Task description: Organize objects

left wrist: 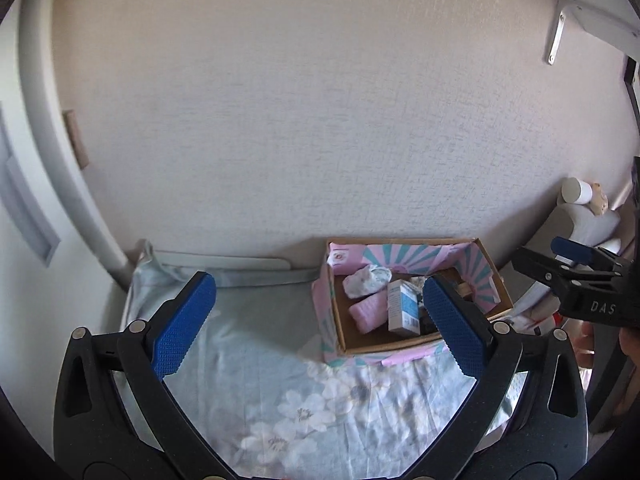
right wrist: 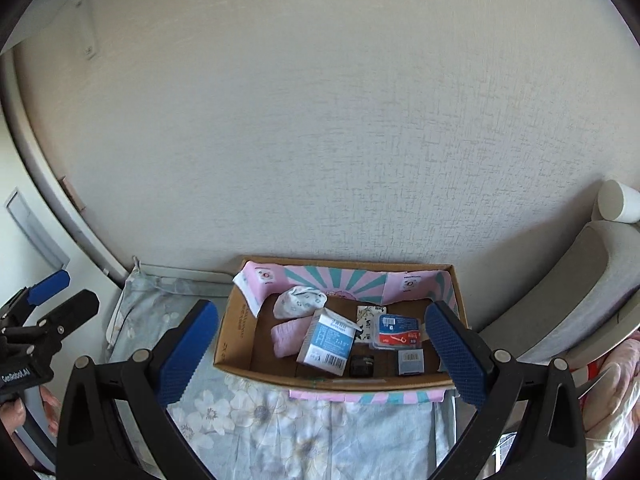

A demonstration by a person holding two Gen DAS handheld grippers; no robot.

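An open cardboard box [right wrist: 234,332] with pink and teal flaps stands against the wall on a floral cloth. Inside lie a white patterned sock bundle [right wrist: 298,300], a pink folded cloth [right wrist: 286,336], a blue and white carton [right wrist: 330,342], a blue and red packet [right wrist: 398,332], a small black item [right wrist: 362,366] and a grey box [right wrist: 411,361]. My right gripper [right wrist: 320,354] hangs open above the box front, empty. My left gripper [left wrist: 320,316] is open and empty, left of the box [left wrist: 404,344], its right finger [left wrist: 452,320] over the box's right part.
The pale blue floral cloth [left wrist: 256,364] covers a small table by a textured white wall. A grey cushioned seat [right wrist: 580,300] with a white cylinder [right wrist: 618,202] stands at the right. Pink fabric [right wrist: 616,380] lies at the far right. A person's hand [right wrist: 16,412] holds the left tool.
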